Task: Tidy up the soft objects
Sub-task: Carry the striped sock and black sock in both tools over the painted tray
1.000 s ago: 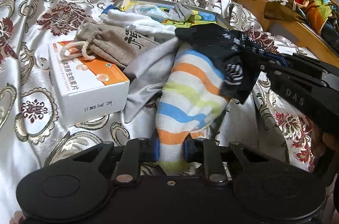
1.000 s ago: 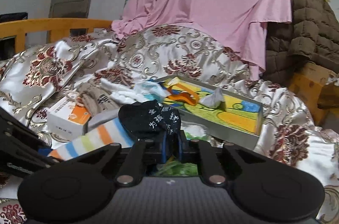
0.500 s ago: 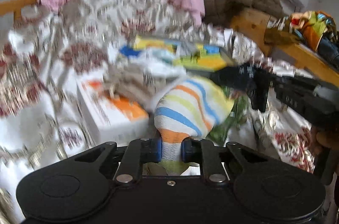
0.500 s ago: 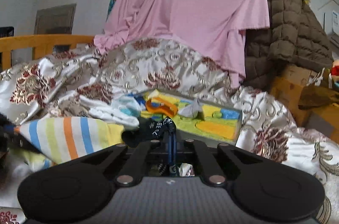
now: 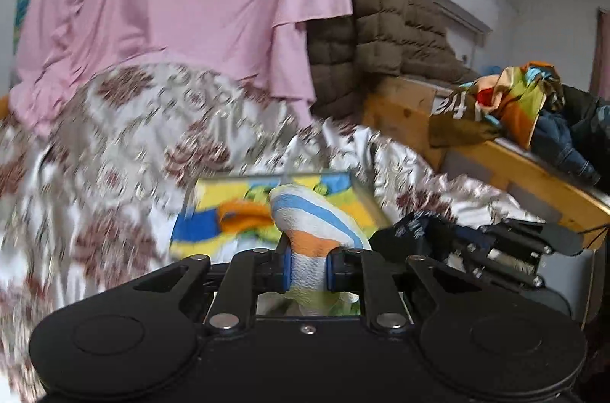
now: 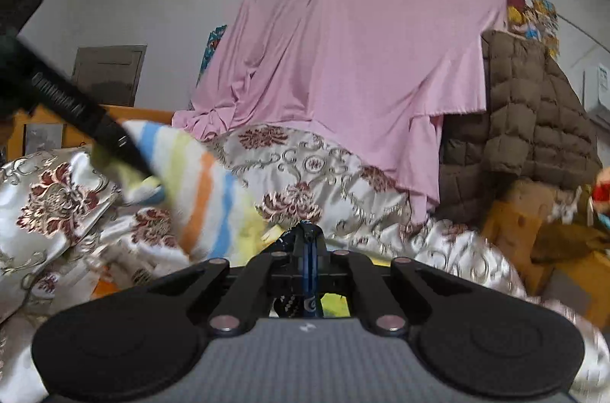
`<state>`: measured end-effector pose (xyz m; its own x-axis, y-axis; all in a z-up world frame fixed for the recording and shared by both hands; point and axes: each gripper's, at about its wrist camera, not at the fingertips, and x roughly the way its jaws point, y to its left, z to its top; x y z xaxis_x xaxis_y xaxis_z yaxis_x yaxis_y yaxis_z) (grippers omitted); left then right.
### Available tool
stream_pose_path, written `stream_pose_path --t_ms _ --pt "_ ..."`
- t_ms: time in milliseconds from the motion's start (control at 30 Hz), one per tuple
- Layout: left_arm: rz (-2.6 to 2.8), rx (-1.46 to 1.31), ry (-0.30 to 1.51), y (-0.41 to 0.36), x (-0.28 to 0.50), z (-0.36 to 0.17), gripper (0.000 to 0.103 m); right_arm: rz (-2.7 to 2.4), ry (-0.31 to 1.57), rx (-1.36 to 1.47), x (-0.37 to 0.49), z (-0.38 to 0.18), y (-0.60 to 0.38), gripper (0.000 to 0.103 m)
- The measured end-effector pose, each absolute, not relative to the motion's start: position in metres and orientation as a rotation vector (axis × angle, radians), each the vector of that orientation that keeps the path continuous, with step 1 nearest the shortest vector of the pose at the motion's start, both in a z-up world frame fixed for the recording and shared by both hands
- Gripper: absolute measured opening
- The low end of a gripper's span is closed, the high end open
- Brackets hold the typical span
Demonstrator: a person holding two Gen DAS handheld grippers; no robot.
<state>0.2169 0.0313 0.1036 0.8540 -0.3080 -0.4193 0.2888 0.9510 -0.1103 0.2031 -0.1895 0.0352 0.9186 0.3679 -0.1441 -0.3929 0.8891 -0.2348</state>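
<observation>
A striped sock (image 5: pixel 310 223) in white, blue, orange and yellow hangs lifted above the bed, my left gripper (image 5: pixel 308 267) shut on its lower end. In the right wrist view the same striped sock (image 6: pixel 198 189) stretches across the left, held by the left gripper (image 6: pixel 141 170). My right gripper (image 6: pixel 307 250) is shut on a black sock (image 6: pixel 289 241) with white print; the black sock (image 5: pixel 404 235) also shows at the right of the left wrist view, pinched in the right gripper (image 5: pixel 450 237). Behind lies a colourful tray (image 5: pixel 343 201) with an orange item inside.
A floral satin bedspread (image 6: pixel 316 170) covers the bed. A pink sheet (image 6: pixel 350 60) hangs behind it, next to a brown quilted blanket (image 6: pixel 533 121). A wooden bed frame (image 5: pixel 533 170) with a pile of clothes (image 5: pixel 533 101) runs along the right.
Both grippers have risen off the bed, the left one much more, and both views now tilt toward the wall. The striped sock and black sock were lifted off the pile; the white box dropped from view.
</observation>
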Motion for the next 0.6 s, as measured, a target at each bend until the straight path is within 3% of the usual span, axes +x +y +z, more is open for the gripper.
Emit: stream_pose_path --t_ms 267,600 --pt "-0.260 -0.002 0.386 0.040 0.302 0.123 0.017 0.418 0.092 -0.310 0.302 0.073 -0.162 0.002" --pt "-0.236 -0.058 0.419 0.051 0.393 0.069 0.017 0.350 0.298 -0.210 0.427 0.052 -0.161 0.002"
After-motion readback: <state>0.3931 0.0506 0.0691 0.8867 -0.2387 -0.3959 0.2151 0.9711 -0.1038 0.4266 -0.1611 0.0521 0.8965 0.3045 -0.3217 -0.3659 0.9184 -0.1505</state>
